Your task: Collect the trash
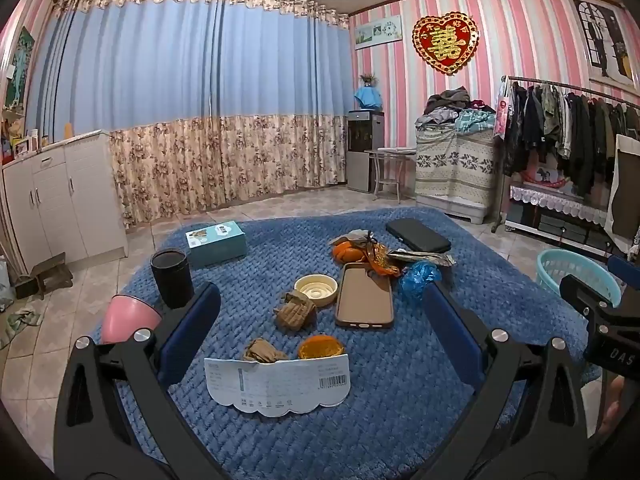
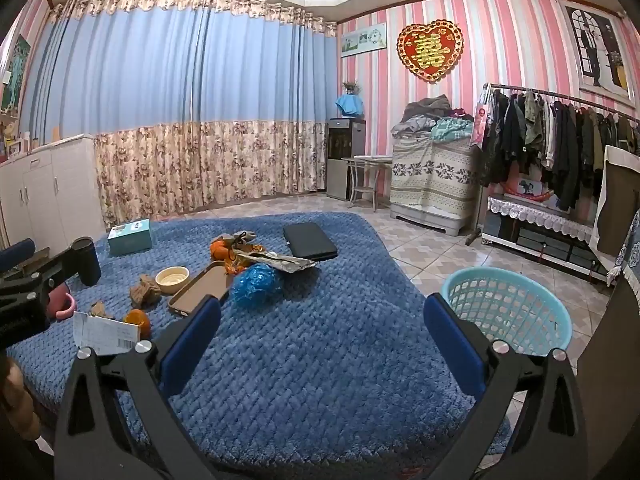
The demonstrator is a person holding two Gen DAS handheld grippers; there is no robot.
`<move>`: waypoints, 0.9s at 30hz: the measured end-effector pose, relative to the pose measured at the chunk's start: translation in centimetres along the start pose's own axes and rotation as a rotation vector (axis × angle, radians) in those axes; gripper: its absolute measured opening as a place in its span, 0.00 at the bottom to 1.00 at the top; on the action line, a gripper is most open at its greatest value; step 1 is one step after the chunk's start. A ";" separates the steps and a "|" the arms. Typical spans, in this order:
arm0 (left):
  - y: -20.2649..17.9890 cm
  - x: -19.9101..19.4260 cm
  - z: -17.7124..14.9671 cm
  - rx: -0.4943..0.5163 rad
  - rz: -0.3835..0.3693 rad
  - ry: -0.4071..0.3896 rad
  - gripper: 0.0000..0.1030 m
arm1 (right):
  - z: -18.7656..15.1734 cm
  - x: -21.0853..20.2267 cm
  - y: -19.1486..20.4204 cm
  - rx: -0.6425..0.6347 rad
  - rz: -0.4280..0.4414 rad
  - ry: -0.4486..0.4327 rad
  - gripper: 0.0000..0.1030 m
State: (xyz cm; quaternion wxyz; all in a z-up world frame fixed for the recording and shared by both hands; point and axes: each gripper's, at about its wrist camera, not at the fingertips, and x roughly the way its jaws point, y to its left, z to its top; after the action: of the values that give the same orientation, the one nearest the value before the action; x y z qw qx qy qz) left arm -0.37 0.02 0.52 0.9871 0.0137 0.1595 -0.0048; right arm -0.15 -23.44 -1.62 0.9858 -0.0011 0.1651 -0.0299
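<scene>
Pink-and-white striped wallpaper (image 1: 500,32) bearing a red heart-shaped ornament (image 1: 446,43); blue curtains with floral lower band (image 1: 192,92) spanning the far wall; white low cabinet (image 1: 60,196) at left; pale patterned floor tiles (image 2: 432,248); metal clothes rail hung with dark garments (image 2: 560,140); cloth-draped chest (image 2: 432,184).
</scene>
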 end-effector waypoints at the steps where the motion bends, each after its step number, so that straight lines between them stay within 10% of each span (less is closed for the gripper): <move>1: 0.0 0.1 -0.1 0.001 0.000 -0.001 0.95 | 0.0 -0.2 0.0 0.001 0.000 0.000 0.96; 27: -0.3 0.0 -0.3 0.003 -0.002 0.002 0.95 | -0.1 -0.1 -0.1 0.004 0.002 -0.001 0.96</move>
State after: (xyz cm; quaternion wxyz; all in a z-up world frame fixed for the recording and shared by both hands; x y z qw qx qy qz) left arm -0.49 -0.24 0.29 0.9869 0.0151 0.1603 -0.0059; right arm -0.33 -23.52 -1.69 0.9859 0.0010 0.1646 -0.0294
